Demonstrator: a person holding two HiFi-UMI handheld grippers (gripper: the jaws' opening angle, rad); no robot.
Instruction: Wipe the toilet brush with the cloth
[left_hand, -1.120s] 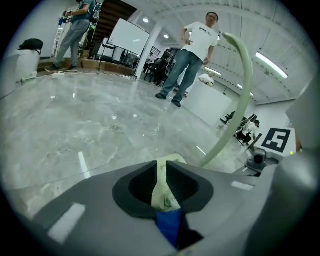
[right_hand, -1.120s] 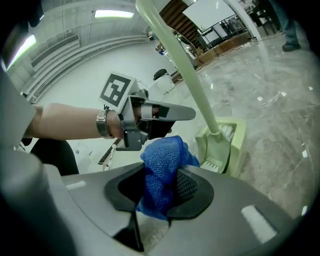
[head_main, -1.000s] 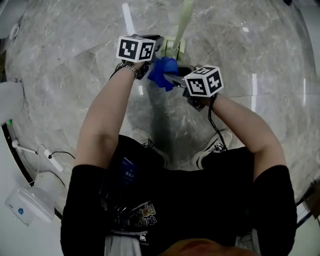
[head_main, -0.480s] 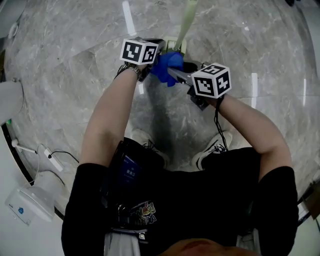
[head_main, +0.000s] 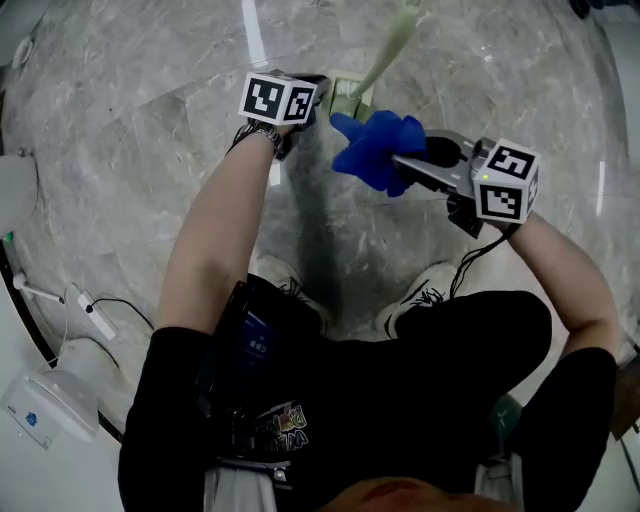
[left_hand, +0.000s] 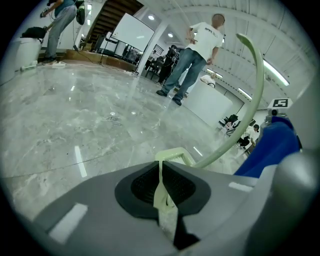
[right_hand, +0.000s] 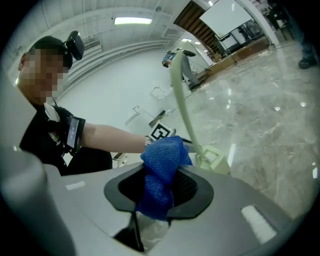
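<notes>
Lowest in the head view is the person's black shirt (head_main: 330, 400). Its chest print is too small and creased to read, and the writing on the small screen beside it is no clearer. Above it, two shoes (head_main: 430, 295) stand on the grey marble floor (head_main: 130, 130).

Higher up, the right tongs (head_main: 408, 163) are pinched on a bunched blue cloth (head_main: 375, 150) right of centre. The right gripper view shows the cloth (right_hand: 162, 160) squeezed between the dark pads. At upper centre, the left tongs (head_main: 322, 95) have just been tightening on the toilet brush (head_main: 393, 50). In the left gripper view they (left_hand: 162, 187) are pressed almost together on a thin pale-green strip of it (left_hand: 161, 192). The curved handle (left_hand: 252, 100) sweeps away to the upper right.

From above, the cloth sits just below and right of the handle, apparently not on it.

To wipe well, I would judge:
- The left tongs should keep the brush steady, since their bite on that narrow strip looks slight and a hard push could twist it loose.
- The cloth should come against the handle low down, fold partly round it, and slide along the curve with even, light pressure.

The only markings are the black-and-white square patterns on each marker cube (head_main: 275, 97) — no brand or word shows on brush or cloth.
</notes>
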